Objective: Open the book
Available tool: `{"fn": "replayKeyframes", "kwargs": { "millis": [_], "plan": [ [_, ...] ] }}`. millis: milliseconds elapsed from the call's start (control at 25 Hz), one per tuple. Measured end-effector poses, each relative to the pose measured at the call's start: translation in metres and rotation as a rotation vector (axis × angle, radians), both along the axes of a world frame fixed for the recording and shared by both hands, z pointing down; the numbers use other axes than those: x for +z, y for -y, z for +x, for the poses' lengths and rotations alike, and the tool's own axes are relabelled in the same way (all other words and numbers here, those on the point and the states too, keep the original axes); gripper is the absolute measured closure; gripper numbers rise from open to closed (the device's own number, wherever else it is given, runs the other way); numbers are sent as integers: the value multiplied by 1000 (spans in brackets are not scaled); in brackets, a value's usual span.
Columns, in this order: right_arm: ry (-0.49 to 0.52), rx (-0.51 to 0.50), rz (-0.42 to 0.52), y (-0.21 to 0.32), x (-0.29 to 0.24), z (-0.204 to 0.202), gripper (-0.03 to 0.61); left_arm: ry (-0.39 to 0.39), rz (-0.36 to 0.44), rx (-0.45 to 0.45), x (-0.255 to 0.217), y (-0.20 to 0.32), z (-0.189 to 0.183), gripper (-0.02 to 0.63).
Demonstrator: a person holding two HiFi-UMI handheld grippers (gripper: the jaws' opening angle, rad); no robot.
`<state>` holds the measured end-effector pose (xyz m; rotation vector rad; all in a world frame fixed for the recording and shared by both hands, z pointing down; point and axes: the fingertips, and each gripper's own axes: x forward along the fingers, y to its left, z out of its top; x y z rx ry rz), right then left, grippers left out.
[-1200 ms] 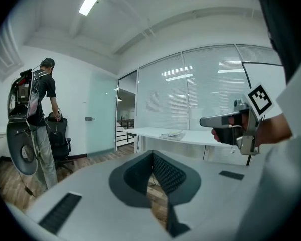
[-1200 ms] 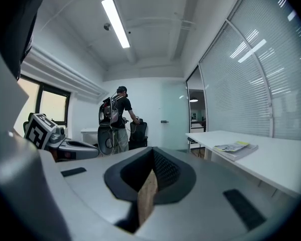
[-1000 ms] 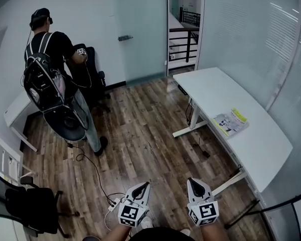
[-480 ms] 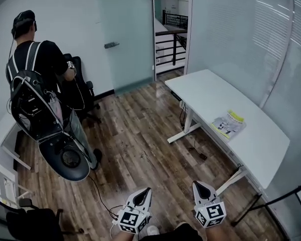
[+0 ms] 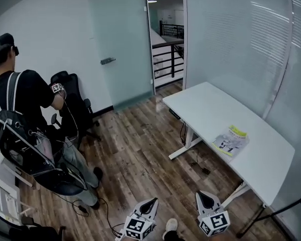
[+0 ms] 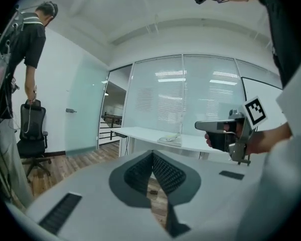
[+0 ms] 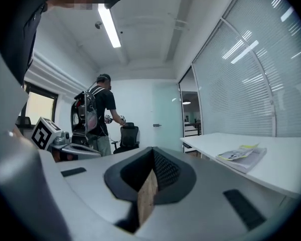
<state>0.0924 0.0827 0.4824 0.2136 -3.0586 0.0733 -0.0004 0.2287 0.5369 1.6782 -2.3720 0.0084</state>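
The left gripper's (image 6: 152, 154) fingers (image 6: 166, 173) are pressed together at their tips with nothing between them; only wooden floor (image 5: 140, 144) shows through the slit below the tips. The right gripper's (image 7: 153, 152) fingers (image 7: 164, 170) meet the same way, tips touching and pinching nothing. In the head view both grippers sit at the bottom edge, side by side over the floor, each with its marker cube (image 5: 214, 224) facing up, and both are well apart from the bench (image 5: 210, 109). The book (image 5: 231, 140) lies on that white bench at about 1 o'clock from the right gripper, near the bench's near long edge and touched by neither gripper. It seems to be closed with its printed cover up and a yellow-green strip at its far end, though it is small in every view. In the right gripper view it lies at 3 o'clock on the bench top; in the left gripper view it is a thin shape on the bench straight ahead, with the right gripper held in a hand at 3 o'clock. Behind the bench runs a glass wall with blinds (image 5: 241, 44). At 11 o'clock stands a frosted glass door (image 5: 120, 44). At 9 o'clock another person (image 5: 25, 109), back turned and wearing a harness, stands beside a black office chair (image 5: 72, 109).
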Motion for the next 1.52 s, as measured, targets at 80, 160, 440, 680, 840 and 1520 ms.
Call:
{"fn": "replayKeyframes", "kwargs": {
  "millis": [80,160,440,680,840,1520],
  "plan": [
    [-11,52,2,4,3,-1,574,25,-6,24,0,6,-1,603],
    [-11,118,11,20,4,-2,574,49,-4,56,-5,22,-4,603],
    [-19,221,-51,91,29,-17,574,65,-20,100,-5,90,-45,603],
    [-26,221,-36,124,24,-29,574,79,-1,129,-10,139,-61,603],
    [-31,219,-37,134,25,-35,574,93,4,153,-13,159,-63,603],
    [28,297,51,204,-2,-126,574,163,-2,313,-33,264,-139,603]
  ]
}}
